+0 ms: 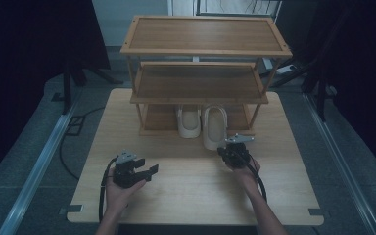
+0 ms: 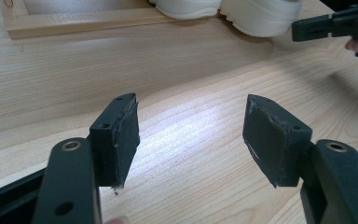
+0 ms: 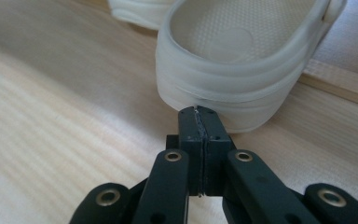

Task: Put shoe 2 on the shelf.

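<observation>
A three-tier wooden shoe rack (image 1: 203, 54) is standing at the far side of the pale wooden worktop (image 1: 191, 191), and two cream-white rubber clog slippers are sitting at its bottom tier. The left slipper (image 1: 189, 122) is lying well inside the lowest shelf. The right slipper (image 1: 214, 128) is sticking out past the rack's front rail, its heel end resting on the worktop, so it looks only partly pushed home.

The right claw (image 1: 230, 150) is pointing at that protruding heel with its jaws pressed together and nothing between them. In the right gripper view the closed tips (image 3: 199, 112) are sitting right at the slipper's rounded heel wall (image 3: 242, 88), touching it or just short of it. Shut jaws make a blunt, stiff pusher, which probably explains the pose: the person seems to be nudging the slipper deeper onto the shelf rather than lifting it.

The left claw (image 1: 144, 172) is resting low over the near left part of the worktop, well away from the rack, with its jaws spread wide and empty. The left gripper view shows bare wood between its two pads (image 2: 126, 135). It appears to be waiting, kept clear so the right hand has room.
</observation>
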Available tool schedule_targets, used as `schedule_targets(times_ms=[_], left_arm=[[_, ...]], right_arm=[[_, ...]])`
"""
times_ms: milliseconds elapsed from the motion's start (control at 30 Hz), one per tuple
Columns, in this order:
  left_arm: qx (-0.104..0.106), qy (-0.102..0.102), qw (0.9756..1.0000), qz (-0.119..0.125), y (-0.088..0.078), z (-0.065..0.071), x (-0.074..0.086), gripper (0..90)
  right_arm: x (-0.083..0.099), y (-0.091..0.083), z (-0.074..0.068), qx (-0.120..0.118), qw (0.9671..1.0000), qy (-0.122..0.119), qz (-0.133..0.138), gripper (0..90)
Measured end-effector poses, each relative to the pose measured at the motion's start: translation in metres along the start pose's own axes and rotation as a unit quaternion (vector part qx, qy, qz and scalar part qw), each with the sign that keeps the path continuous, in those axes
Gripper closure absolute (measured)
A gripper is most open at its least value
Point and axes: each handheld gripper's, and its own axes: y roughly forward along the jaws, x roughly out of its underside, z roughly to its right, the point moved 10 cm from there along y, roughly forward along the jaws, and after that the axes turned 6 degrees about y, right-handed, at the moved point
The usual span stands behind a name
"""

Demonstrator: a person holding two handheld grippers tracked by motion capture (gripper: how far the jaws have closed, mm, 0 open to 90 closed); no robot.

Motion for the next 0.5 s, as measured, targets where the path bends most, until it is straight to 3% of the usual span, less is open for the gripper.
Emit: schedule_targets(times_ms=[33, 500], left_arm=[[0.0, -0.001, 1.0, 0.0, 0.0, -0.001, 0.0, 36.3], [0.004, -0.009, 1.0, 0.0, 0.0, -0.004, 0.002, 36.3]], right_arm=[[-0.002, 0.002, 0.002, 0.009, 0.9999, -0.003, 0.003, 89.3], [-0.023, 0.028, 0.012, 0.027, 0.9991, 0.028, 0.016, 86.8]])
